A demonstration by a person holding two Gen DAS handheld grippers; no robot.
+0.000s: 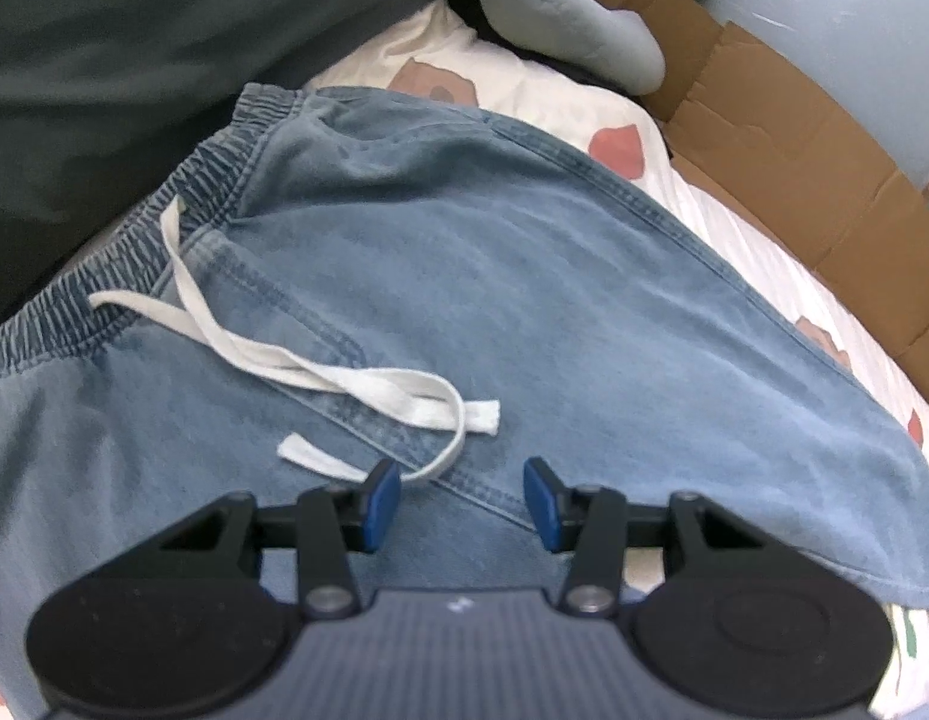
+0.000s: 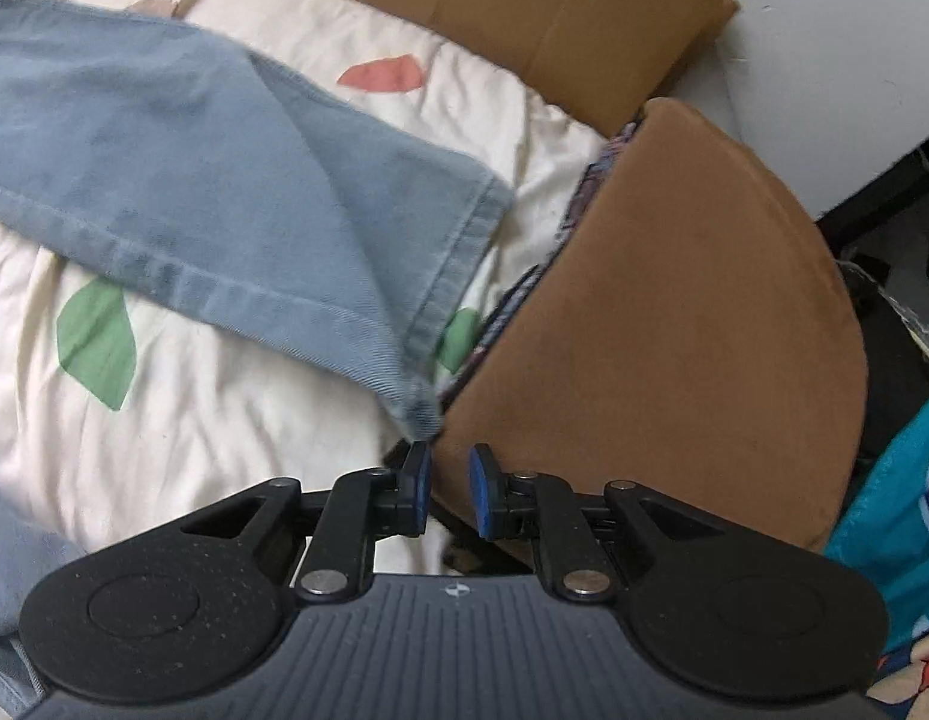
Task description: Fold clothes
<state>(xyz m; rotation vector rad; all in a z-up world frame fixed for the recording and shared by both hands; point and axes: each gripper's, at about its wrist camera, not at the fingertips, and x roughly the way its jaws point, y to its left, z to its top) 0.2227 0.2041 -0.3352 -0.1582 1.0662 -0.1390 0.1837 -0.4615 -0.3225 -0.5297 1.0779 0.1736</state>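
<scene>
Only the left wrist view shows the denim shorts' (image 1: 464,276) waistband and white drawstring (image 1: 320,372), spread on the bedding (image 1: 524,96) under the parted left gripper (image 1: 462,501). The hem corner (image 2: 419,408) is seen only in the right view, just beyond the slightly parted, empty right gripper (image 2: 449,489).

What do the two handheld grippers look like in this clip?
Both match. The left gripper and right gripper each have two blue pads on black jointed linkage arms with silver pivot bolts. Each has a grey ribbed body flanked by two round black discs, with a small white mark on the ribbed part. No cables, hands or sleeves show.
</scene>
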